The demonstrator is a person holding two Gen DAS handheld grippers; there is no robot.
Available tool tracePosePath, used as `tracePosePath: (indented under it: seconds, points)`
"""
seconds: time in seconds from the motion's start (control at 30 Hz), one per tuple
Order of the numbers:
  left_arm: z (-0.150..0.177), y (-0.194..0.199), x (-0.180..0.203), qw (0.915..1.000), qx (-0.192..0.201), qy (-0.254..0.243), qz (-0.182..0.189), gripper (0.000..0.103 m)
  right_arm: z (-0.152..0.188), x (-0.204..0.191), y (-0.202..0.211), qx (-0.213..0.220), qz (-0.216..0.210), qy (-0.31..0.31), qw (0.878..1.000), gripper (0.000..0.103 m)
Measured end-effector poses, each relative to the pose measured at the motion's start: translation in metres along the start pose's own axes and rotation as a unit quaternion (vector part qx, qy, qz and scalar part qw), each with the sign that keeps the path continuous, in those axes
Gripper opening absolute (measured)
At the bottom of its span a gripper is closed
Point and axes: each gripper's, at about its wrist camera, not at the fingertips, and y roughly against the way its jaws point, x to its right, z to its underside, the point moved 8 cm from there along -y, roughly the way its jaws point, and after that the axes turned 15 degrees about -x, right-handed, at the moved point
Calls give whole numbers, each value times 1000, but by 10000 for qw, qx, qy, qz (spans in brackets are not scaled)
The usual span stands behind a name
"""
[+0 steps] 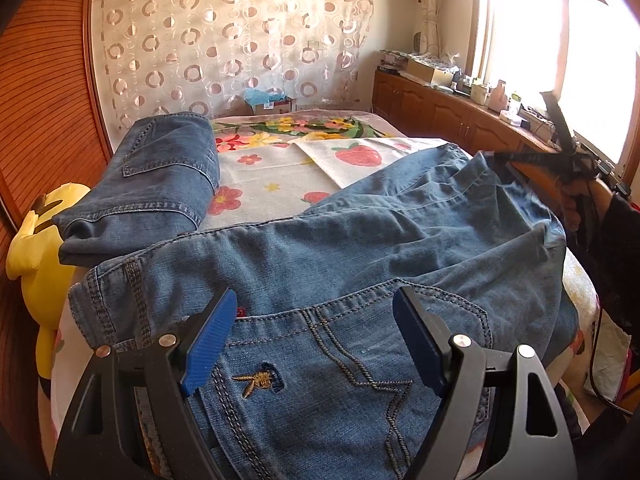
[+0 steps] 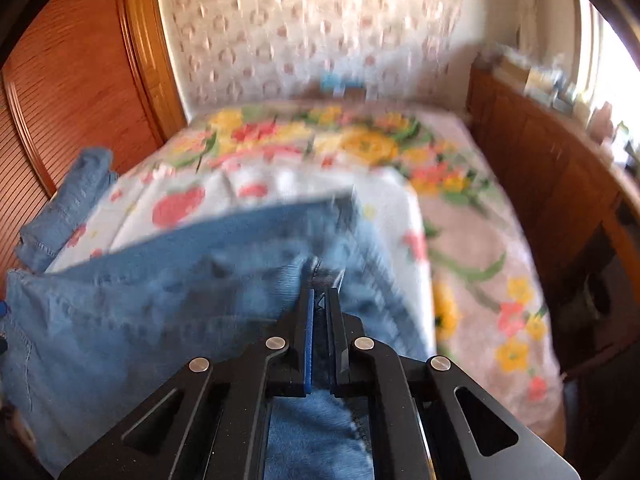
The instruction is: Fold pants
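Note:
Blue denim pants (image 1: 360, 248) lie spread across the near part of the bed, back pocket and waistband closest to me. My left gripper (image 1: 316, 292) stands open just above that back pocket, blue pads wide apart with nothing pinched. In the left wrist view my right gripper (image 1: 496, 158) sits at the far right end of the pants, a hand behind it. In the blurred right wrist view, my right gripper (image 2: 320, 292) is shut on a fold of the pants (image 2: 140, 300), with denim bunched between the pads and running under the fingers.
A second pair of jeans (image 1: 160, 172), folded, lies at the bed's left side. The bed (image 1: 260, 168) has a flower and strawberry sheet. A yellow plush toy (image 1: 40, 240) leans by the wooden wardrobe (image 1: 40, 100). A cluttered wooden cabinet (image 1: 440, 112) lines the right.

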Motion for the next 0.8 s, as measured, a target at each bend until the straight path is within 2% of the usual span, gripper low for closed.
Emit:
tracePosePath:
  seconds: [0.07, 0.2, 0.3, 0.37, 0.4, 0.5, 0.57, 0.73, 0.8]
  points:
    - [0, 0, -2, 10000, 1, 39, -16, 81, -15, 0, 20, 333, 95, -62, 9994, 4]
    - [-1, 0, -7, 9999, 9, 103, -56, 81, -55, -4, 44, 734, 488, 3, 9961, 4]
    - [-2, 3, -11, 9998, 41, 164, -103, 81, -82, -10, 44, 830, 801, 64, 9933, 4]
    - [-1, 4, -15, 9997, 49, 198, -125, 81, -94, -10, 25, 664, 1354, 123, 9885, 1]
    - [-1, 4, -16, 9997, 49, 214, -146, 81, -96, -9, 12, 530, 1472, 88, 9877, 1]
    - [-1, 5, -19, 9996, 51, 261, -134, 81, -85, -7, -18, 175, 1312, -12, 9912, 3]
    - [-2, 6, -18, 9996, 79, 243, -100, 81, -72, -7, -23, 211, 1034, 16, 9944, 10]
    - [-4, 7, -13, 9996, 102, 235, 107, 81, -20, 3, -23, 92, 660, 44, 9978, 38]
    - [-6, 6, -10, 9994, 112, 272, 202, 82, 0, 13, -20, 33, 569, 34, 9984, 39]
